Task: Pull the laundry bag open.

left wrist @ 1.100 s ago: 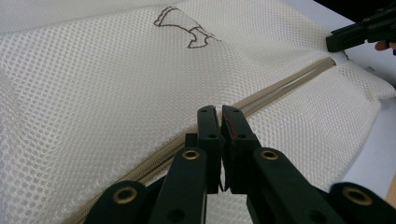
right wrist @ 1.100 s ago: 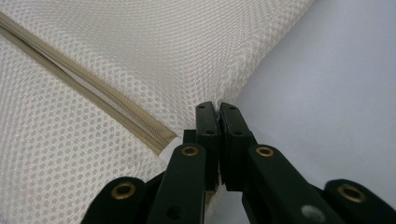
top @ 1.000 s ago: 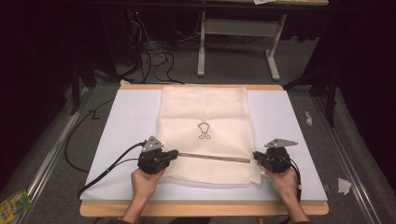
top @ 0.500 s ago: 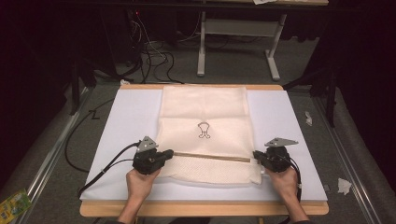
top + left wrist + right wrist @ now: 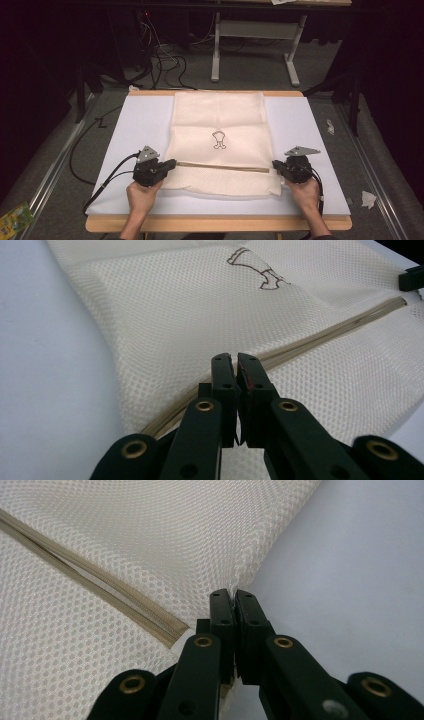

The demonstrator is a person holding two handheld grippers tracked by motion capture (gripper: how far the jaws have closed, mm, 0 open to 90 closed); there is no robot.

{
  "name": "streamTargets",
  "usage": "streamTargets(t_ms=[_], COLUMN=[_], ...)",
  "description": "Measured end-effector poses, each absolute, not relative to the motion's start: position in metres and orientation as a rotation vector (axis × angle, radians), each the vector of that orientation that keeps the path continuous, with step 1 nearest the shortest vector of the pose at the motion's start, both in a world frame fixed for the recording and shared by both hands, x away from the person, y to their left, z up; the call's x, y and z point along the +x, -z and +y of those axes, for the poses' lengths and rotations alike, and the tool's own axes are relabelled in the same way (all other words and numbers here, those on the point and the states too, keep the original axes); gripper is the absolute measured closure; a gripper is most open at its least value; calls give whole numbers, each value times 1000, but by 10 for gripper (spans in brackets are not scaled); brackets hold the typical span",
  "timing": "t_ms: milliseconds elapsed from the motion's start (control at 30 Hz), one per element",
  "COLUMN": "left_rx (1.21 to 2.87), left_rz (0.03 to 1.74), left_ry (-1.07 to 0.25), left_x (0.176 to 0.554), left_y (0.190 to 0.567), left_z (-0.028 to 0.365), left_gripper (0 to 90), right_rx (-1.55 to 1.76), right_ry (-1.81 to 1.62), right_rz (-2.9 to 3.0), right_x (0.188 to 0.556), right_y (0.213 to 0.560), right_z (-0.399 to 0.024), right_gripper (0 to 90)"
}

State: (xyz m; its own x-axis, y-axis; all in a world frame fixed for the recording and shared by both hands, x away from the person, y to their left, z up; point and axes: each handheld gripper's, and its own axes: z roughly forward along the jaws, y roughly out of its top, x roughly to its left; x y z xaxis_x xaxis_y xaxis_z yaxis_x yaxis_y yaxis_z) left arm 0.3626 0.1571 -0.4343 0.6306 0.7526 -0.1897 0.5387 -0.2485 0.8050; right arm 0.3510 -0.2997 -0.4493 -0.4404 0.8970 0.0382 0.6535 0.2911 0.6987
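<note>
A cream mesh bag lies flat on the white board, with a small dark emblem at its middle and a tan zipper across its near part. My left gripper rests at the zipper's left end. In the left gripper view its jaws are shut just above the zipper, with no fabric visibly between them. My right gripper sits at the bag's right edge. Its jaws are shut on the bag's side seam, beside the zipper's end.
The board lies on a wooden table, and bare board shows on both sides of the bag. Black cables trail from the left gripper off the board's left side. Scraps of paper lie on the floor at right, and a metal frame stands beyond.
My left gripper has slid a little to the left along the zipper line. The right gripper and the bag have stayed put.
</note>
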Motion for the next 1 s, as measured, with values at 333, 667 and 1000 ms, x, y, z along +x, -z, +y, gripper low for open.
streamTargets(t_ms=[333,667,1000], left_rx=[1904,1889,1881], left_rz=[1064,1082,1112], left_ry=[-306,-290,-287], left_x=[363,365,368], left_y=[434,436,437], left_z=[173,179,184], left_gripper=[873,873,874], right_rx=[1403,1397,1389], right_ry=[-933,-952,-922], right_rz=[2194,2179,2170], right_x=[351,353,353], right_y=[448,442,434], right_z=[-302,-305,-309], right_gripper=[890,890,891])
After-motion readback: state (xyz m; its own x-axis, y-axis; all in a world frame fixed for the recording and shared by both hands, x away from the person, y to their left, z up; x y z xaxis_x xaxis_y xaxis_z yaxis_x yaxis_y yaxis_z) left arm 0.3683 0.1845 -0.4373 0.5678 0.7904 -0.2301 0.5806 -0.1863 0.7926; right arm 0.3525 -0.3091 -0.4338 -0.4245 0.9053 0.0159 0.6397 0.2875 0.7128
